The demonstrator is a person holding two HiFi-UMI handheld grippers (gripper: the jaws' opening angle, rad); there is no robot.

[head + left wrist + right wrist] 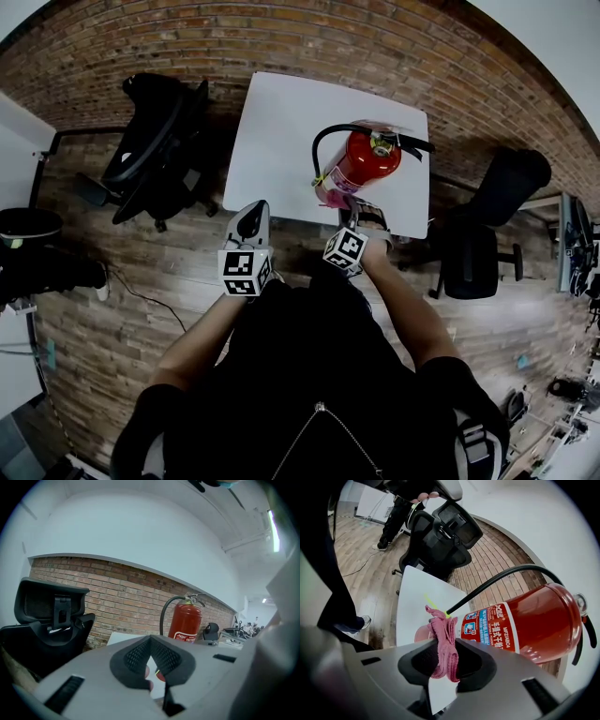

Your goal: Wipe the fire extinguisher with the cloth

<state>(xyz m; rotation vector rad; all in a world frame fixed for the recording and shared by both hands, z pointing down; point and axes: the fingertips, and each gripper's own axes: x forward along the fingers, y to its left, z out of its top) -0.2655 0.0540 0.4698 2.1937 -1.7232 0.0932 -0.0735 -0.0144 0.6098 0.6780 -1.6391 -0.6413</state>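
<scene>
R gripper (445,654) pinching the pink cloth (442,637) at the fire extinguisher (534,620), on the white table (281,141).
I see the cloth bunched btwn the R jaws, up against the red cylinder's lower end by the label. Extinguisher stands upright, black hose arcing over. L gripper (251,216) is at the table's near edge, apart from the extinguisher, jaws pressed together w/ nothing btwn them.

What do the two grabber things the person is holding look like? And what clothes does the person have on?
The left gripper and the right gripper each have a pale grey body and carry a cube covered in black-and-white square markers. Their tongs are dark, and the pads have a mesh-like pattern. The person wears a black top with a zip down the front.
</scene>
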